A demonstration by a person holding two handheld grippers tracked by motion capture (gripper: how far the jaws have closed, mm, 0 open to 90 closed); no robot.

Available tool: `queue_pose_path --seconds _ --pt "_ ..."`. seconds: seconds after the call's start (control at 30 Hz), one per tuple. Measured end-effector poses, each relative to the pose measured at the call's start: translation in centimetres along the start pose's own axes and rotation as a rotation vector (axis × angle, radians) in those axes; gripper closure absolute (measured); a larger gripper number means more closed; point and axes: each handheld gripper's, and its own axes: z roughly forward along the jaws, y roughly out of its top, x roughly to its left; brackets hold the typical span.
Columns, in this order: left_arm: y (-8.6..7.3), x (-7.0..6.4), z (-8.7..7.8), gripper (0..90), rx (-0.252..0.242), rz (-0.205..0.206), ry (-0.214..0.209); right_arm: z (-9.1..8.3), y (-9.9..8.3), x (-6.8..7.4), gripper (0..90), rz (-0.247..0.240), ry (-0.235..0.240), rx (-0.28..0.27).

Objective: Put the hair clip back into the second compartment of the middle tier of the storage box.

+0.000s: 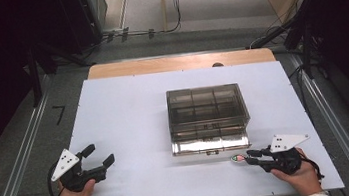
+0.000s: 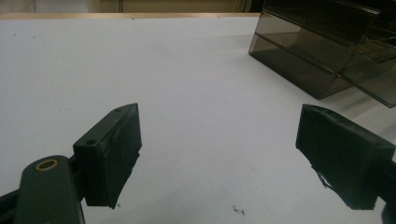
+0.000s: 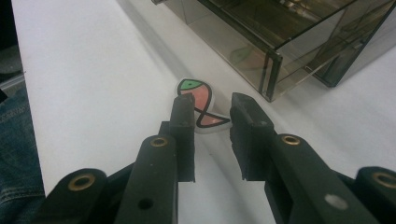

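Observation:
A small flat fish-shaped piece (image 1: 239,158), pink with a green head and a black outline, lies on the white table (image 1: 124,114) just in front of the smoky clear box (image 1: 207,111). My right gripper (image 1: 249,157) is low at the near right. In the right gripper view the jaws of the right gripper (image 3: 213,105) stand a little apart on either side of the tail of the fish piece (image 3: 194,91). My left gripper (image 1: 100,154) rests at the near left, wide open with nothing between its fingers. The left gripper (image 2: 219,140) faces bare table.
The clear box (image 3: 261,42) has several compartments and a lid, and its front edge is close to the fish. It stands at the upper right in the left gripper view (image 2: 317,51). A wooden strip (image 1: 178,63) borders the table's far edge.

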Motion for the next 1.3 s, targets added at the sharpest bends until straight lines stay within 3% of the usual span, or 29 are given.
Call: queue_pose_path --seconds 1.3 --pt "0.0 0.1 0.0 14.8 -0.001 -0.006 0.0 -0.9 1.7 1.4 69.4 -0.055 0.043 -0.087"
